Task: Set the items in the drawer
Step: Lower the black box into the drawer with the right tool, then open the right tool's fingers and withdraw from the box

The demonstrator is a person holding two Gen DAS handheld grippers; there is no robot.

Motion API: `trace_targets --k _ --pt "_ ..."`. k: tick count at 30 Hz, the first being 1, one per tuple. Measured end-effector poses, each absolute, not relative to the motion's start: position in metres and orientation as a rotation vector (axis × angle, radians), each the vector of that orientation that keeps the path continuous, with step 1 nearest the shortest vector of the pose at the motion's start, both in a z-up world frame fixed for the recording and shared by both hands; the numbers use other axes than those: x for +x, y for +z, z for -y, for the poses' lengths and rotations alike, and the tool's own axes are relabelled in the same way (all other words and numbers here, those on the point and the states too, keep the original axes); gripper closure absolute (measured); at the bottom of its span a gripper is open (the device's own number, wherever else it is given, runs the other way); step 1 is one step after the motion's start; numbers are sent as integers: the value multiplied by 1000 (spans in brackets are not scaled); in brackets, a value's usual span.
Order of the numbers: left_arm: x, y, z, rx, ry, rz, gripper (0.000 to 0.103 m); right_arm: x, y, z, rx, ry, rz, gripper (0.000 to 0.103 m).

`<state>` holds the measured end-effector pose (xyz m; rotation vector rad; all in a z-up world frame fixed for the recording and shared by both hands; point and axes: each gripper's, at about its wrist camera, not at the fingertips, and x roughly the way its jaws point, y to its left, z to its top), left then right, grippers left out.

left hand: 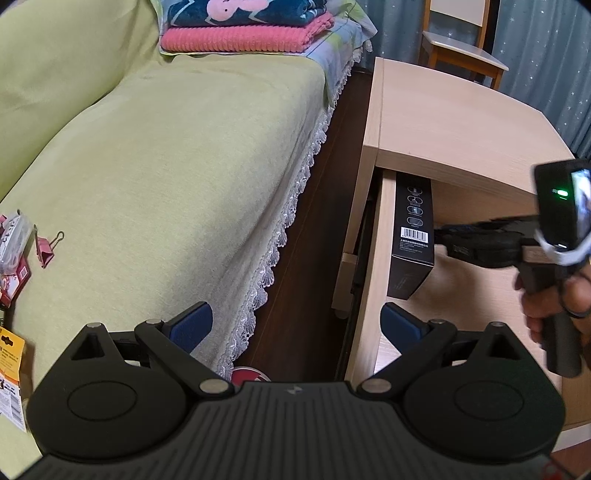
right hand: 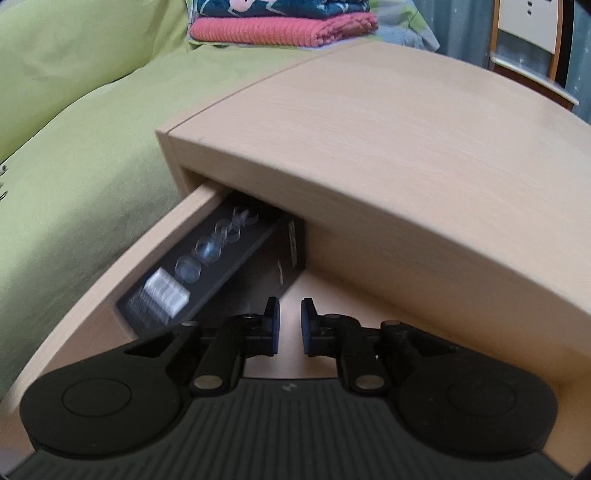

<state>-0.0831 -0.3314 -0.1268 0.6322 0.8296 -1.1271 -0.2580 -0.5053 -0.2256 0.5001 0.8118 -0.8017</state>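
Note:
A black box (left hand: 413,229) with a barcode stands on its edge inside the open drawer (left hand: 373,258) of a light wooden nightstand (left hand: 450,122), leaning on the drawer's left wall. In the right wrist view the box (right hand: 207,258) is blurred, just ahead and left of my right gripper (right hand: 291,325). That gripper's fingers are almost together, with a thin gap and nothing between them. From the left it appears as the right gripper (left hand: 445,234), tips at the box's face, held by a hand (left hand: 554,310). My left gripper (left hand: 297,325) hangs open and empty over the gap between bed and drawer.
A bed with a green cover (left hand: 166,166) lies left of the nightstand. On it are a pink binder clip (left hand: 48,247), a plastic packet (left hand: 13,240), a yellow package (left hand: 11,373) and folded towels (left hand: 247,33). A wooden chair (left hand: 461,48) stands behind.

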Motion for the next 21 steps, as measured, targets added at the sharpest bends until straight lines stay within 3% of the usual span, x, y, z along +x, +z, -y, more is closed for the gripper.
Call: trace_targets --k 9,21 --pt "-83 -127 333 632 -1129 -829 4 -256 -212 467 468 -614 -868 76" --pt "-87 -125 331 639 -1138 -821 4 -238 -216 470 451 -671 -818 79"
